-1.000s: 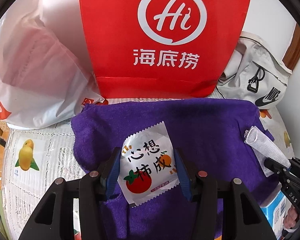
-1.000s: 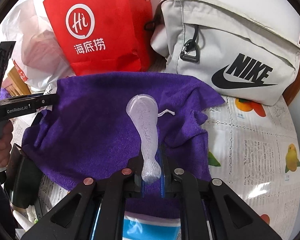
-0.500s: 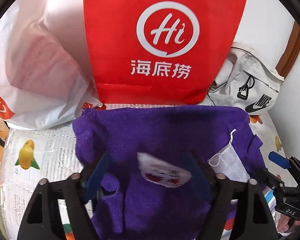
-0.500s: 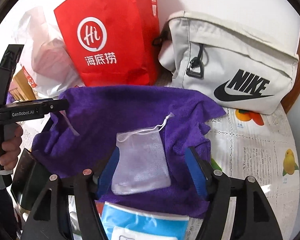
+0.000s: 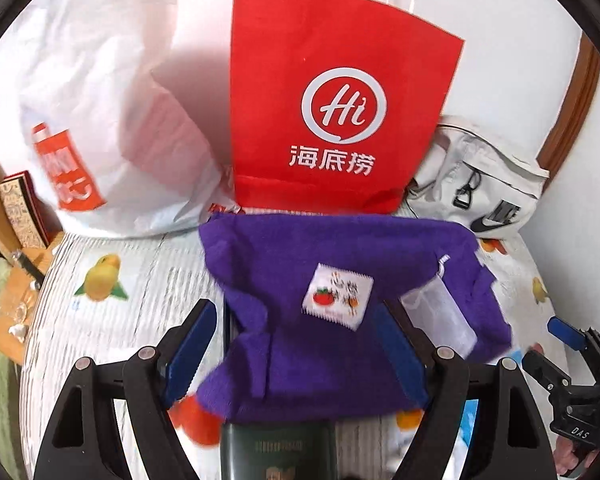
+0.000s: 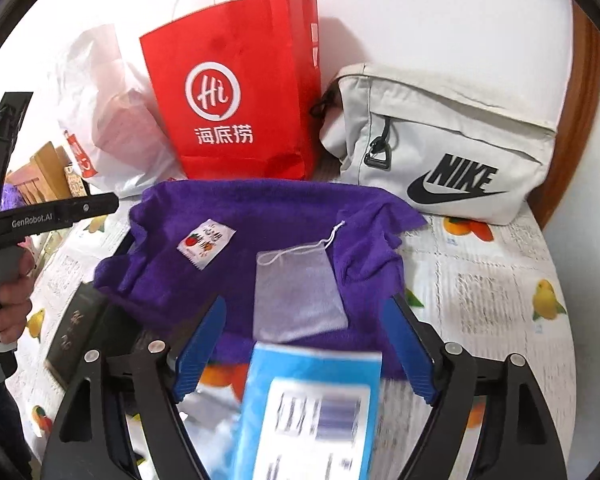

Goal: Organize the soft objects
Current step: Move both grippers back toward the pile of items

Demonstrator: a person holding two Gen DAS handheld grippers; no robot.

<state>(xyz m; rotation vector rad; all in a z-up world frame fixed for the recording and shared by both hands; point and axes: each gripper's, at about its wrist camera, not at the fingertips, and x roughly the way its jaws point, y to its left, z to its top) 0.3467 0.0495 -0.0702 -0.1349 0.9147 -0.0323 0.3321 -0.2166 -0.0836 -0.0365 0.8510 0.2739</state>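
Observation:
A purple towel (image 5: 340,248) (image 6: 260,216) is spread over the fruit-print tablecloth. On it lie a white sachet with a tomato print (image 5: 337,295) (image 6: 207,243) and a white mesh drawstring pouch (image 5: 440,312) (image 6: 298,294). My left gripper (image 5: 296,350) hovers open above the towel's near edge, with the sachet lying free beyond its blue pads. My right gripper (image 6: 306,348) has its jaws opening. The pouch lies flat on the towel in the gap between them, and neither pad touches it. Its tips (image 5: 552,350) also show at the right of the left wrist view.
A red paper bag (image 5: 340,120) (image 6: 240,100), a white plastic bag (image 5: 100,120) and a grey sling bag (image 6: 440,148) stand along the back wall. A dark green booklet (image 5: 278,452) (image 6: 74,328) and a blue packet (image 6: 308,408) lie at the near edge. A hand (image 6: 8,304) holds the left gripper.
Both grippers let go: the sachet and the mesh pouch now lie flat on the towel. Both jaws widened, and both grippers pulled back and up.

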